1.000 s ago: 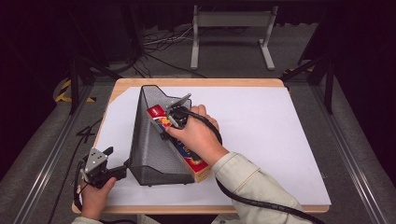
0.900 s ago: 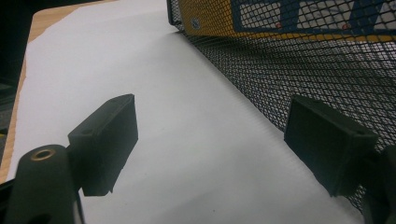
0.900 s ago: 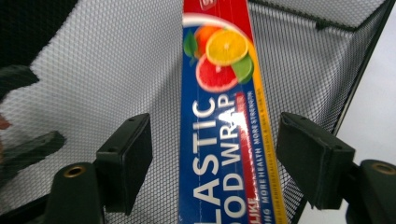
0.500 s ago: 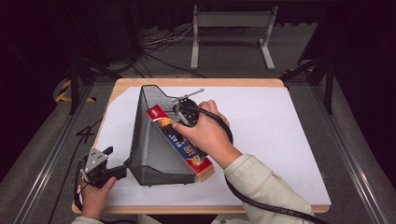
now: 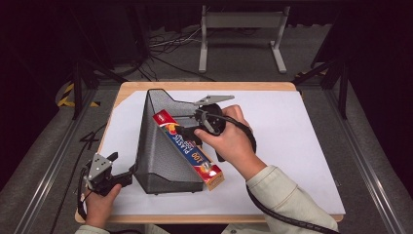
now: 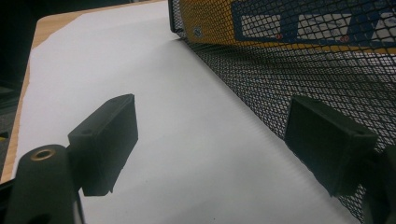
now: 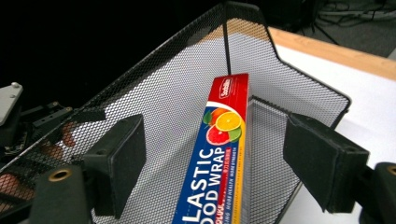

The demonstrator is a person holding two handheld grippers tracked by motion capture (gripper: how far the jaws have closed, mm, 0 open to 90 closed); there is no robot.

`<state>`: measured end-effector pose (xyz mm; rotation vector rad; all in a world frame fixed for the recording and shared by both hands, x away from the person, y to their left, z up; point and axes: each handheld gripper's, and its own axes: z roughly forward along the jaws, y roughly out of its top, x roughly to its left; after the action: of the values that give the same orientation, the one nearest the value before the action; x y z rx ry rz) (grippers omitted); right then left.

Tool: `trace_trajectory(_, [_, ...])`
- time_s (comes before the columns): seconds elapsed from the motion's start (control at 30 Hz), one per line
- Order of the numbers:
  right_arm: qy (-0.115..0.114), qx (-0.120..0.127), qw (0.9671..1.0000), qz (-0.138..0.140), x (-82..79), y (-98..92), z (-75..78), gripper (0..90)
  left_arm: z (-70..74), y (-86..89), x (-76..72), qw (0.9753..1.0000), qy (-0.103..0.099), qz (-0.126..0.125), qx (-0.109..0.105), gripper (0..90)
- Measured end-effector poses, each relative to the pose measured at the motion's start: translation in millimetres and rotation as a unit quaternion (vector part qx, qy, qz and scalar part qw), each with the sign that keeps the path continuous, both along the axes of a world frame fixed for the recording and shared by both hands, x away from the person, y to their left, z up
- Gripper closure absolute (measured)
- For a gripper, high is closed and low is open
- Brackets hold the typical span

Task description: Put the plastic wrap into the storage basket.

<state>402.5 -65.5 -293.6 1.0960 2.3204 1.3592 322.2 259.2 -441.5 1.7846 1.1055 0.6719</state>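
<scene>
Resting at the table's near-left corner, the left gripper [image 5: 127, 171] is held w/ jaws spread, released, just beside the mesh file holder [image 5: 160, 156]. Farther in, the plastic wrap box [image 5: 187, 147] is seen leaning inside the holder, btwn the right gripper's [image 7: 215, 172] spread, ungripping jaws.

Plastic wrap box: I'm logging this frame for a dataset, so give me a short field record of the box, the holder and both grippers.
box: plastic wrap box, leaning inside the holder, near end jutting out
holder: black mesh file holder on the white sheet
right gripper: open, jaws either side of the box, apart from it
left gripper: open, beside the holder's mesh wall
</scene>
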Motion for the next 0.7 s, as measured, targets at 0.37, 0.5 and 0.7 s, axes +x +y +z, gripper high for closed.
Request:
trace_trajectory(0.37, [-0.016, 0.0, 0.9998, -0.008, -5.0, -44.3, 2.9, 19.1, 0.3, 1.2, -1.6, 1.0, -0.002, 0.0, -0.003, 18.1])
trace_trajectory(0.5, [-0.017, 0.009, 0.9997, -0.017, -6.2, -61.2, 3.3, 18.6, 0.4, 1.4, -1.5, 1.0, -0.002, 0.001, -0.004, 18.1])
trace_trajectory(0.7, [-0.026, 0.013, 0.9993, -0.024, -8.7, -89.5, 3.0, 16.9, 0.4, 1.3, -1.5, 1.0, -0.002, 0.002, -0.004, 18.1])
